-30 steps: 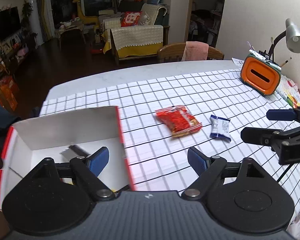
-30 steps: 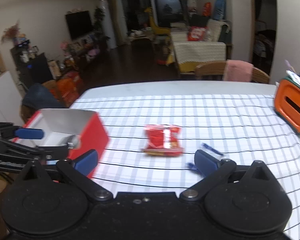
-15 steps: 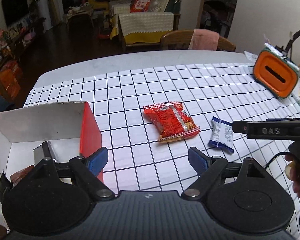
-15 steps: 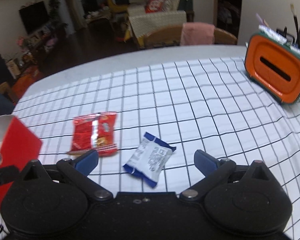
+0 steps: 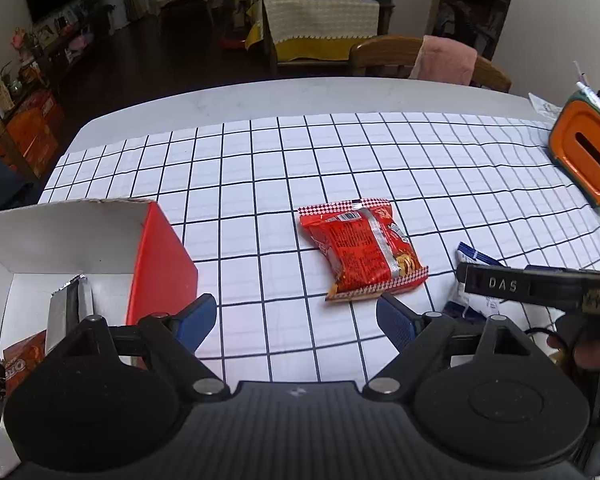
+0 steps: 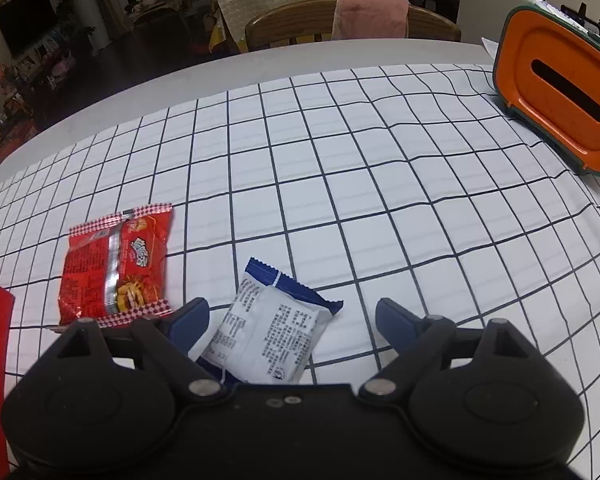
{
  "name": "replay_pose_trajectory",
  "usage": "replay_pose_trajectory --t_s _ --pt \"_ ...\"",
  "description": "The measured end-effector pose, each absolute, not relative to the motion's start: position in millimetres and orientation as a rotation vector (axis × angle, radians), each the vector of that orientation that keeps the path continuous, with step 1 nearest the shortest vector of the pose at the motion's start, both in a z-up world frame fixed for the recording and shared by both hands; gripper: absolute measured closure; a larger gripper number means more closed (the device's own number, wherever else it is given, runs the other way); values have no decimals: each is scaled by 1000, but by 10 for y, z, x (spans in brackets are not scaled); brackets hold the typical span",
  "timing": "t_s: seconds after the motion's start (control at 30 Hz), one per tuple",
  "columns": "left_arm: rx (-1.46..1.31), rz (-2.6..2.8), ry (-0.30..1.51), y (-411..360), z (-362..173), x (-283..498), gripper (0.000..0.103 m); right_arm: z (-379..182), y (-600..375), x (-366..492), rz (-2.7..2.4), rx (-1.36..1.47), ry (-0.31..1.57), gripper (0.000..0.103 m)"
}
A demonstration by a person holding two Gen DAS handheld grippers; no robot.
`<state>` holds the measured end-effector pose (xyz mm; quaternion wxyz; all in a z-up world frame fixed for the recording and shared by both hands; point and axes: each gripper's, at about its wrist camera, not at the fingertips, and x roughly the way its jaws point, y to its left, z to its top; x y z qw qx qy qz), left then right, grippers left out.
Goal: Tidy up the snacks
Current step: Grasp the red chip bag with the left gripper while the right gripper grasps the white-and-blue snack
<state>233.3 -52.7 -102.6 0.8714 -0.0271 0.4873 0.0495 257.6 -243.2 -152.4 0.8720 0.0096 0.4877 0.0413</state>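
While right tongs (image 6: 290,318), just narrowed but gaping, straddle white pack (image 6: 266,336) at lower centre untouched: lower, centre, pinch its middle. Left tongs (image 5: 296,318) wide, empty, short of red pack (image 5: 362,254) at mid-frame. Box (image 5: 160,256), lower left: silver wrapper (image 5: 66,312), orange packet (image 5: 22,362).

I see a white tablecloth (image 6: 380,200) with a dark grid; a red snack bag (image 6: 114,266) with checkered edges at left; a blue-and-white packet (image 6: 276,324) lower centre; an orange holder (image 6: 560,96) upper right.
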Motion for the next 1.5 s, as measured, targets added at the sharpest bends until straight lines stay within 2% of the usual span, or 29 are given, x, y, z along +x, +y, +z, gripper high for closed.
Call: replay_pose_trajectory --t_s 0.2,0.43,0.53,0.93,1.1,1.37,1.5 --pt "-52 138 1052 -609 -1120 2570 16 -1601 -2361 2573 92 -18 1031 25" --pt "-94 182 1119 -734 -1252 2858 16 -1580 -2388 2493 147 -56 1025 50" --pt "-115 203 1150 -796 -1319 2979 16 -1561 -2470 2461 174 -58 1018 57" --pt "-175 289 1252 -992 -1709 3471 15 -1458 -2960 2322 245 40 1016 59" --pt "-194 311 1241 -1094 -1726 3605 11 -1449 -3055 2279 263 55 1020 58" --pt "-335 349 1228 -1049 -1571 3829 11 -1445 -3165 2239 281 72 1017 58" --pt "-341 383 1246 -1057 -1697 3909 11 -1451 -3217 2229 280 78 1016 58"
